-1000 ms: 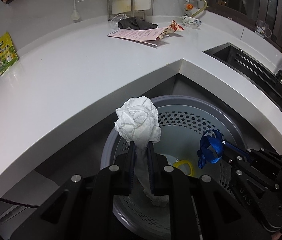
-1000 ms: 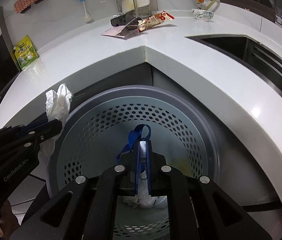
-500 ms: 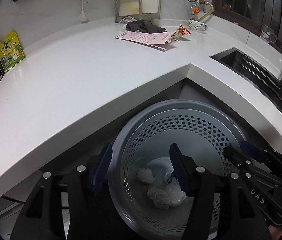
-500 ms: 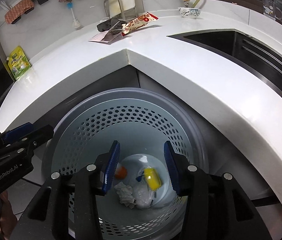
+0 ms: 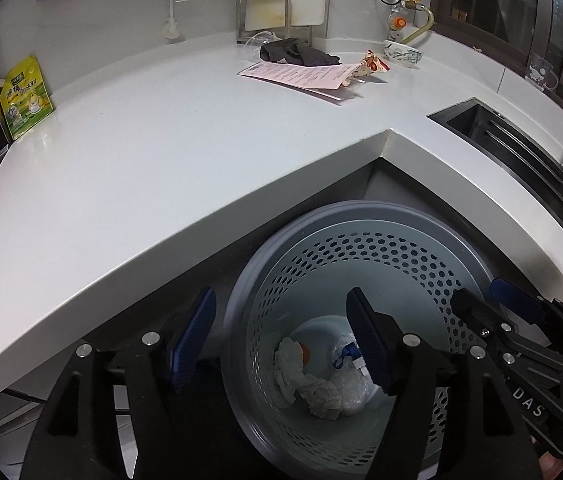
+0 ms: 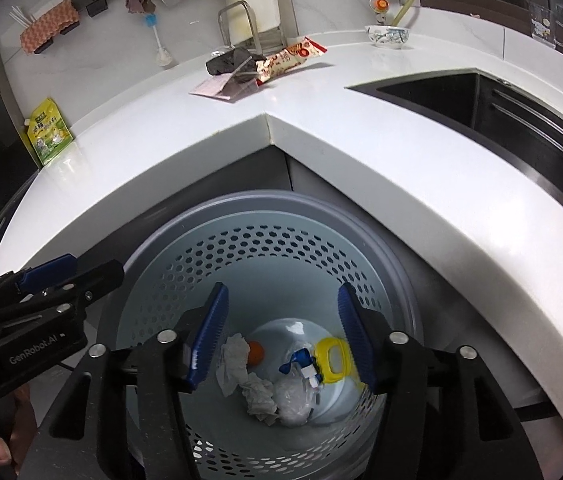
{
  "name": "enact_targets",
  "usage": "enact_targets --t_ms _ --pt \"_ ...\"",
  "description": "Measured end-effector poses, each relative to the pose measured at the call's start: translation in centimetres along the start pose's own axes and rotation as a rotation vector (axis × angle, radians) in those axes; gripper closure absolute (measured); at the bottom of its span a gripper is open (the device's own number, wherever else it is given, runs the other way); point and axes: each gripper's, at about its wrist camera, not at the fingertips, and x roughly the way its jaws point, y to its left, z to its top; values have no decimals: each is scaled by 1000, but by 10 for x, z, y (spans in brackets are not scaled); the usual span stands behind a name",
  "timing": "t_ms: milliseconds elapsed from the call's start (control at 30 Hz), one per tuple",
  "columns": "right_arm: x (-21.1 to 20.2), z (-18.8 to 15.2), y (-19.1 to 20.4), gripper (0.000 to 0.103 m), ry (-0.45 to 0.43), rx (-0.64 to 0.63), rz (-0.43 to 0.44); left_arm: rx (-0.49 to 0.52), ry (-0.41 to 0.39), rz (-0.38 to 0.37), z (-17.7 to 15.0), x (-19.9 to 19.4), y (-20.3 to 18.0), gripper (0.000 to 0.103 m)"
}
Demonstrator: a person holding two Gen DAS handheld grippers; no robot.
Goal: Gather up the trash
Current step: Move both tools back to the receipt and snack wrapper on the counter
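Left hand-held gripper (image 5: 281,336) hanging over perforated grey bin (image 5: 365,216), jaws spread wide, gripping nothing. Right hand-held gripper (image 6: 279,334) doing likewise above same bin, jaws apart, nothing between them. Crumpled white tissue (image 6: 235,362) lying at bin bottom, lower centre of frame, beside orange ball (image 6: 256,351), blue scrap (image 6: 297,360), yellow piece (image 6: 331,360). Pink paper (image 5: 297,76), dark cloth (image 5: 293,52), snack wrapper (image 6: 289,58) sitting on white table (image 5: 141,152), upper centre. Green pouch (image 5: 25,96) leaning at left wall.
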Motion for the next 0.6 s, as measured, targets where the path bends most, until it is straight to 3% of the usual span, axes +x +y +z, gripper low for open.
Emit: enact_targets --t_ms 300,600 --pt "-11 19 3 38 -52 -20 -15 -10 -56 18 15 -15 8 29" --pt "-18 58 -6 32 -121 -54 -63 -35 -121 27 54 -16 14 24"
